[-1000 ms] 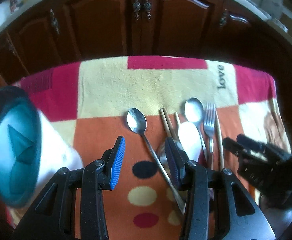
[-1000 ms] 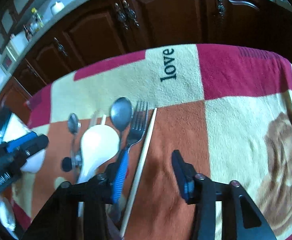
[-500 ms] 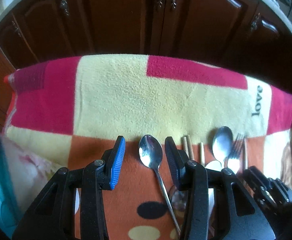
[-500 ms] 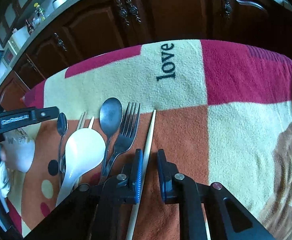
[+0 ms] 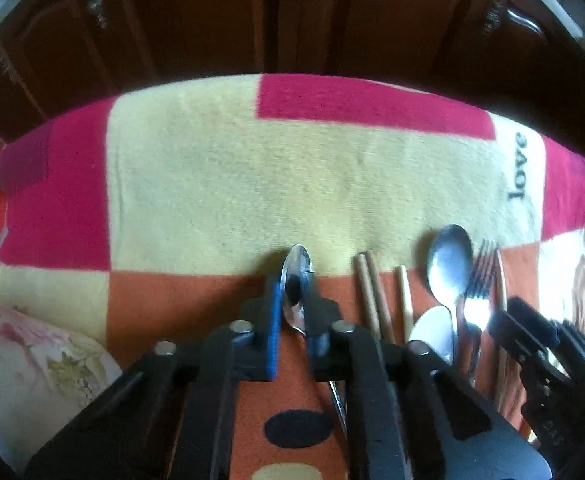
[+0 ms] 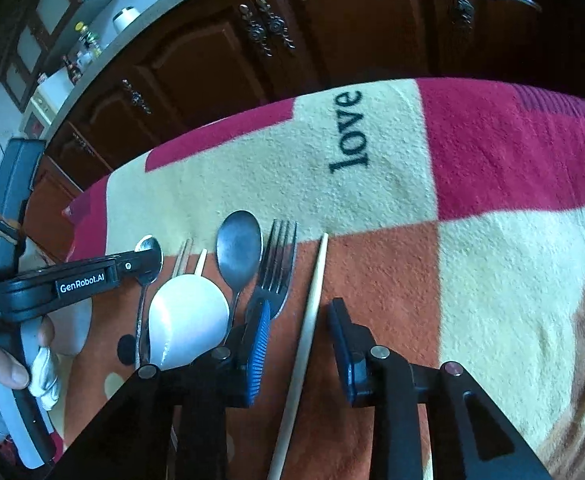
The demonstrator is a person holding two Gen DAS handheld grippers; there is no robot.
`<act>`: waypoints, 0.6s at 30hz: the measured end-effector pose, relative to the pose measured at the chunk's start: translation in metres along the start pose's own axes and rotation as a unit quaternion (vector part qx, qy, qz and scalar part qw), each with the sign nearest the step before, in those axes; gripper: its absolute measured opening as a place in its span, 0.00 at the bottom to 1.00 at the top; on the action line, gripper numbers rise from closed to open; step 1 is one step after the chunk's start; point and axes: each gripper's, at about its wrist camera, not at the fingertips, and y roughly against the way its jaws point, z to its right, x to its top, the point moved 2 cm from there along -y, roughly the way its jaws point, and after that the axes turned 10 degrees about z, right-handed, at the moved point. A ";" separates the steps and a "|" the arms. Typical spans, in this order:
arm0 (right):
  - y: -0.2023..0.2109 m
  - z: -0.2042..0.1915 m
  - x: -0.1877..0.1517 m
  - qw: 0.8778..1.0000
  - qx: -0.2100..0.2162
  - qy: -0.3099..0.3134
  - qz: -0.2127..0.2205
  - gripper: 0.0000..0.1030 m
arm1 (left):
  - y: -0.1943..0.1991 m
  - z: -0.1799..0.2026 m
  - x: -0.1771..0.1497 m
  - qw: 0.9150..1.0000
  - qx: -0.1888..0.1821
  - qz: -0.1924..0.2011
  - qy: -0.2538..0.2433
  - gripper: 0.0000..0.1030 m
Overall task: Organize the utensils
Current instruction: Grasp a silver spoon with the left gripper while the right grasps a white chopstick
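On a patchwork cloth lie several utensils in a row. My left gripper is closing, and its pads pinch the bowl of a small metal spoon, which stands on edge between them. The same small spoon shows in the right wrist view under the left gripper. My right gripper is opening; a pale chopstick lies between its jaws with neither pad touching it. Left of it lie a fork, a large metal spoon and a white ceramic spoon.
Brown wooden chopsticks lie just right of the small spoon. A white floral bowl sits at the cloth's left edge. Dark wooden cabinets stand beyond the far edge. A gloved hand holds the left gripper.
The left gripper moved forward and down over the small spoon and closed on its bowl. The right gripper narrowed around the pale chopstick, then widened again.
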 end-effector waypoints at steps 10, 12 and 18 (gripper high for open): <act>0.020 -0.002 -0.004 1.000 0.017 0.000 0.018 0.05 | 0.055 0.002 -0.004 0.997 -0.070 0.043 0.000 0.02; 0.034 -0.001 -0.003 0.999 0.025 -0.009 0.027 0.05 | 0.072 -0.001 -0.008 0.995 -0.082 0.052 0.004 0.02; 0.082 -0.016 0.003 0.997 0.048 -0.008 0.063 0.05 | 0.132 -0.006 -0.015 0.990 -0.106 0.087 0.010 0.02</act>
